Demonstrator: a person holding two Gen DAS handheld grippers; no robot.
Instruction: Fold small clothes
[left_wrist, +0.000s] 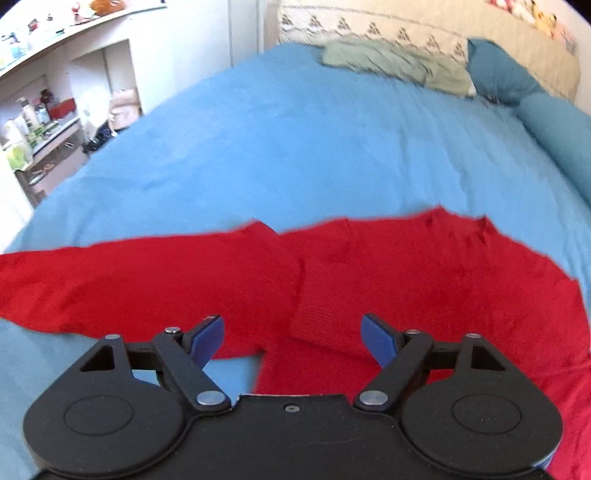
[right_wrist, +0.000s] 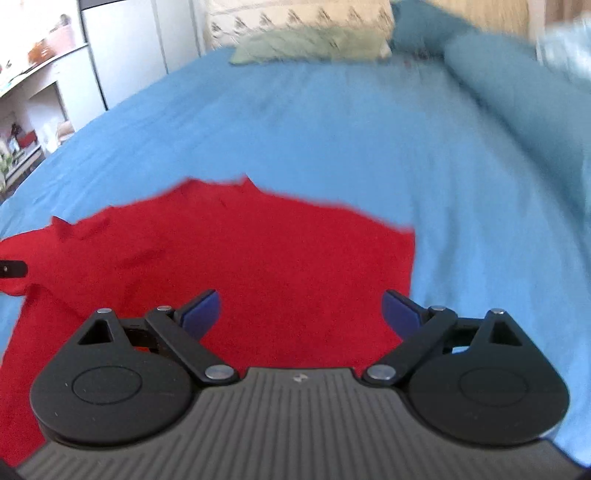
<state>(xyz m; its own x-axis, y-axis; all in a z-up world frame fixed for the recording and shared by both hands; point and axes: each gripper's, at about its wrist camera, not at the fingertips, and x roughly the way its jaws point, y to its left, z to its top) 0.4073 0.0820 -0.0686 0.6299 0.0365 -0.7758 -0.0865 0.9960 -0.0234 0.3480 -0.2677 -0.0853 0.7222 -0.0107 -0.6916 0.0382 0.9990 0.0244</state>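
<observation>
From my left wrist camera, the left gripper (left_wrist: 293, 338) hangs over the red sweater (left_wrist: 424, 266) with its jaws spread wide and nothing between the blue pads (left_wrist: 208, 339). The sweater lies flat on the blue bedspread (left_wrist: 295, 147) near the bed's near edge. One sleeve (left_wrist: 110, 280) stretches out toward the bed's left edge, and a ribbed cuff (left_wrist: 325, 314) of another sleeve is folded across the body, lying just ahead of my right finger. Whether the pads touch the knit I cannot tell. At the far end of the bed a pale green pillow (left_wrist: 395, 62) leans on a cream patterned headboard cover (left_wrist: 369, 29), with a teal pillow (left_wrist: 498, 70) beside it toward the far right corner. White shelves (left_wrist: 55, 110) crowded with bottles stand past the bed's left edge.

From my right wrist camera, the right gripper (right_wrist: 301, 314) also has its jaws spread apart, empty, above the sweater's body (right_wrist: 240, 258). The garment's right side edge runs just beside my right finger, with bare bedspread (right_wrist: 406, 129) beyond it toward the bed's right edge. The picture is blurred. A black part shows at the frame's left edge over the sweater; I cannot tell what it is. The green pillow (right_wrist: 306, 46) sits at the far end.
</observation>
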